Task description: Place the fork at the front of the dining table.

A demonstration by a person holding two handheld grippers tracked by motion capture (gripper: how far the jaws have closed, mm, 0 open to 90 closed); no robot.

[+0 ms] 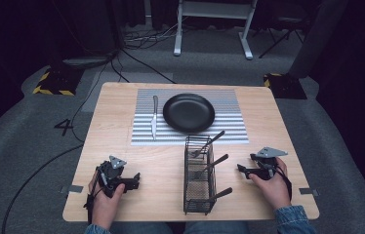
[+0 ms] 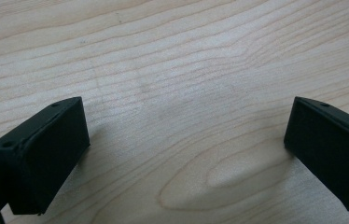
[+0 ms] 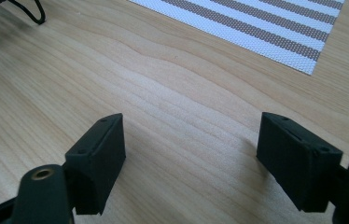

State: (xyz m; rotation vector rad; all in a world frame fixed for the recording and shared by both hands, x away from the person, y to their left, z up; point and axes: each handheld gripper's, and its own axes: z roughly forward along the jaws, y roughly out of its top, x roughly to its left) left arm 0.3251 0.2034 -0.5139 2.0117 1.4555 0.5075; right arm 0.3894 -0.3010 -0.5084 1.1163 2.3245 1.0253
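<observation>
My left gripper [image 1: 132, 181] rests on the pale wooden table [image 1: 122, 204] at the near left, its black jaws spread wide over bare wood with nothing between them. My right gripper [image 1: 242, 170] sits at the near right, jaws likewise spread and empty, pointing left toward the black wire-mesh cutlery basket [image 1: 198, 195]. That basket stands upright between my two grippers, near the table's front edge and apart from both. Three dark-handled utensils [image 1: 209, 166] stick out of it, leaning to the right. Beyond the basket lies the grey-and-white striped woven placemat [image 1: 234, 127]. On it, the round black plate [image 1: 189, 112] sits at the middle, and the silver table knife [image 1: 154, 118] lies just left of the plate.
</observation>
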